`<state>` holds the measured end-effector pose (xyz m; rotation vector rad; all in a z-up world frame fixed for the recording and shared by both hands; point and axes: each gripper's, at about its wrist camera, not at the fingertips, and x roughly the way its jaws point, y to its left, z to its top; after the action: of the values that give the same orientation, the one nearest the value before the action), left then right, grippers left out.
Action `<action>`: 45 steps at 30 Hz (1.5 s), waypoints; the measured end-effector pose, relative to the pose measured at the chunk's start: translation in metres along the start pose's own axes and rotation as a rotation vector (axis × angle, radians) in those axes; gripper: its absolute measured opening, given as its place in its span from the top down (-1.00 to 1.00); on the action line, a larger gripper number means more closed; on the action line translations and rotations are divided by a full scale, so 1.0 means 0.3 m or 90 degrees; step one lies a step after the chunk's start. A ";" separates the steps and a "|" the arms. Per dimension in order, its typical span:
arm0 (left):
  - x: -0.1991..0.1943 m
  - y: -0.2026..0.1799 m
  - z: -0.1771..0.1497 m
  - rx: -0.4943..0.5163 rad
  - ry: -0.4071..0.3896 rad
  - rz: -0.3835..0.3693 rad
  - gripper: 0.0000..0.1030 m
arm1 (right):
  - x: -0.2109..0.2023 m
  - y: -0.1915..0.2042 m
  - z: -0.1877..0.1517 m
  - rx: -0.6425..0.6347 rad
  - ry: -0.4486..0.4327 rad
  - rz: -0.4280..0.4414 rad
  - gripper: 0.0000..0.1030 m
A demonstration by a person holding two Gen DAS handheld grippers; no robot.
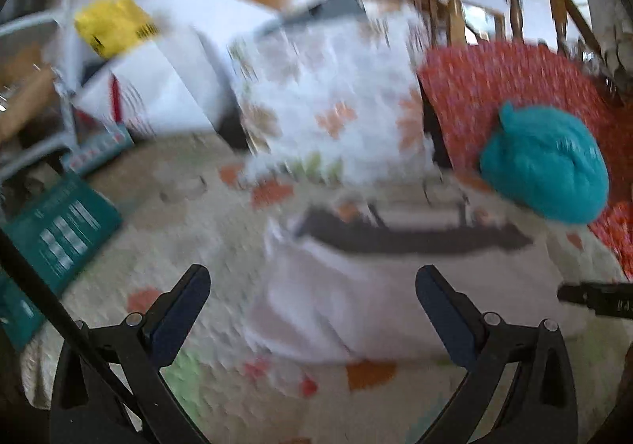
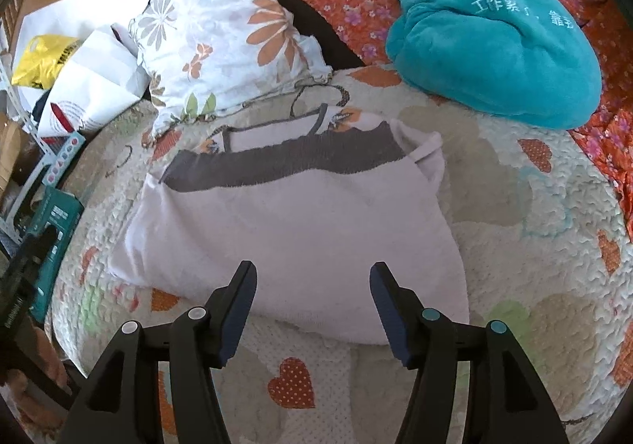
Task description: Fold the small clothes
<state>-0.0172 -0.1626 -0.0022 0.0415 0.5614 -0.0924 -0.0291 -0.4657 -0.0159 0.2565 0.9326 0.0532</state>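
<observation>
- Both tongs spread wide, nothing pinched: left gripper [image 1: 312,286] (its view badly blurred), right gripper [image 2: 312,278] poised over the near hem.
- Leftmost, a green cardboard box [image 2: 55,222].
- Centre, the pale pink garment with a dark grey band [image 2: 292,218] lies flat on the quilted cream blanket with heart patches [image 2: 534,286].
- Behind, a white floral pillow [image 2: 221,36].
- Right, a teal plush cushion [image 2: 498,44].

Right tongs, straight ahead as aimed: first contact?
Likely the pale pink garment: the right tongs are open, aimed at its near hem on the quilt. Height above it is unclear.
</observation>
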 end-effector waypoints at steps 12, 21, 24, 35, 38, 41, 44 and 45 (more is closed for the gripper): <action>0.203 -0.091 -0.149 0.034 0.158 0.006 -1.00 | 0.070 -0.025 0.012 0.030 0.023 -0.009 -0.27; 0.304 -0.152 -0.257 0.047 0.248 -0.008 -1.00 | 0.082 -0.081 0.022 0.049 0.028 -0.016 -0.29; 0.325 -0.165 -0.277 0.041 0.267 -0.015 -1.00 | 0.081 -0.087 0.025 0.052 0.027 -0.012 -0.30; 0.331 -0.153 -0.292 0.000 0.264 -0.017 -1.00 | 0.065 -0.087 0.019 0.058 0.023 -0.012 -0.35; 0.325 -0.149 -0.295 -0.008 0.277 -0.019 -1.00 | 0.064 -0.089 0.018 0.056 0.022 -0.015 -0.36; 0.330 -0.149 -0.291 -0.011 0.287 -0.022 -1.00 | 0.074 -0.090 0.016 0.051 0.025 -0.021 -0.36; 0.328 -0.154 -0.286 -0.004 0.288 -0.018 -1.00 | 0.077 -0.090 0.017 0.049 0.024 -0.026 -0.36; 0.324 -0.157 -0.284 0.001 0.286 -0.012 -1.00 | 0.077 -0.089 0.019 0.047 0.021 -0.030 -0.36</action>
<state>0.0148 -0.2115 -0.1268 0.0590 1.0106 -0.1022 -0.0126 -0.4890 -0.0372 0.3025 0.9748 -0.0212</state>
